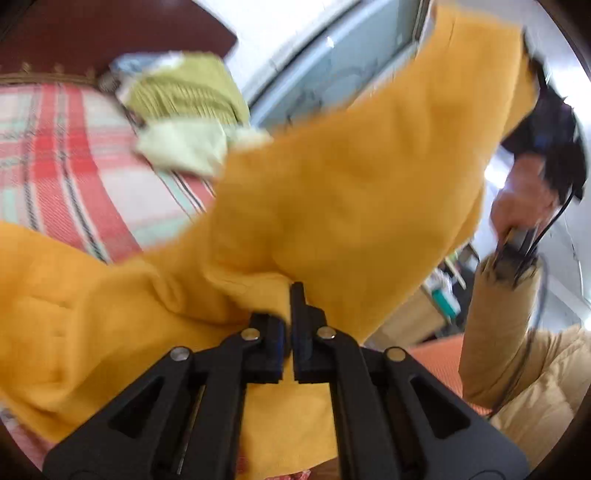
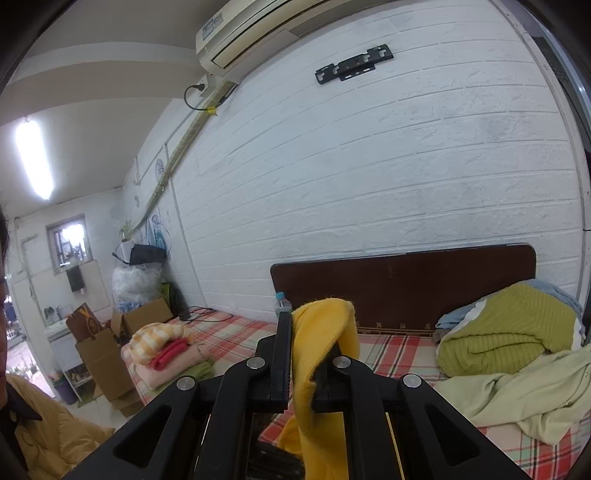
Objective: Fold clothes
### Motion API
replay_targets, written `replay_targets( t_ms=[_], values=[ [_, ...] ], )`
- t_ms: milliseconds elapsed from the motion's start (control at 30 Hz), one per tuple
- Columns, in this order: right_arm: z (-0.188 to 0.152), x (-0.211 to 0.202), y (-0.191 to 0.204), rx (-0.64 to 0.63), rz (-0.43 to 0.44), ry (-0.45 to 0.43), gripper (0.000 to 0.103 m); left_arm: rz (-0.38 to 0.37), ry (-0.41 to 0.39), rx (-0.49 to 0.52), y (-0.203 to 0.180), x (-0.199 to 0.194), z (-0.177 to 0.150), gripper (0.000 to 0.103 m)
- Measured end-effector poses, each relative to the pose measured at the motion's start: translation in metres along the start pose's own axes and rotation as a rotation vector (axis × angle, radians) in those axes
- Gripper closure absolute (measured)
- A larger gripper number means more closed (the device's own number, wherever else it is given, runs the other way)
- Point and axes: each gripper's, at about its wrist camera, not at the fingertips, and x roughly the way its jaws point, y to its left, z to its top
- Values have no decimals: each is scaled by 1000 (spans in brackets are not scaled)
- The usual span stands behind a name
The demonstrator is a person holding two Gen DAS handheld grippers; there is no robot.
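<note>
Stretching between two black grippers, a soft mustard-yellow fleece garment (image 1: pixel 332 177) hangs above a red plaid bedsheet (image 1: pixel 62 147). Left gripper (image 1: pixel 291 321) jaws are clamped together on its edge. Right gripper (image 2: pixel 306 354) jaws pinch another fold.

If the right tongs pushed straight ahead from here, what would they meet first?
Beyond the yellow garment clamped in the right tongs, probably the plaid bed cover, then the dark headboard; depth is hard to judge.

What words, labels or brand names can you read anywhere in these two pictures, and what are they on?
None can be read.
Air conditioner: a small dark label at its left end, too small to read.
Brown cardboard box: a gold emblem, no legible letters.
Water bottle: label too blurred.
</note>
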Motion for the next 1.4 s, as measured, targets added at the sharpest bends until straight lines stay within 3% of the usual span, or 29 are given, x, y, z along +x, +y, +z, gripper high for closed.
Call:
replay_targets(
  t_ms=[100, 267, 533, 633, 833, 1000, 1100, 1200, 1400],
  values=[
    [-2, -3, -4, 5, -5, 1, 96, 28, -126, -32, 3, -44, 17, 100],
    [0, -3, 1, -7, 1, -4, 96, 78, -258, -16, -3, -98, 39, 100],
    [16, -23, 42, -122, 25, -70, 97, 203, -515, 101, -47, -219, 69, 100],
    [26, -35, 59, -140, 44, -107, 98, 282, -593, 157, -78, -263, 71, 100],
    [60, -65, 87, -214, 103, -243, 99, 396, -697, 340, -166, -330, 80, 100],
    [83, -45, 73, -218, 102, -273, 99, 562, -695, 431, -194, -329, 105, 100],
    [79, 13, 29, -155, 43, -178, 99, 707, -616, 366, -139, -301, 133, 100],
    [55, 91, -26, -71, -34, -13, 99, 841, -517, 266, -68, -268, 161, 100],
    [-21, 237, -108, 0, -134, 315, 99, 872, -243, -4, 121, -182, 168, 100]
  ],
)
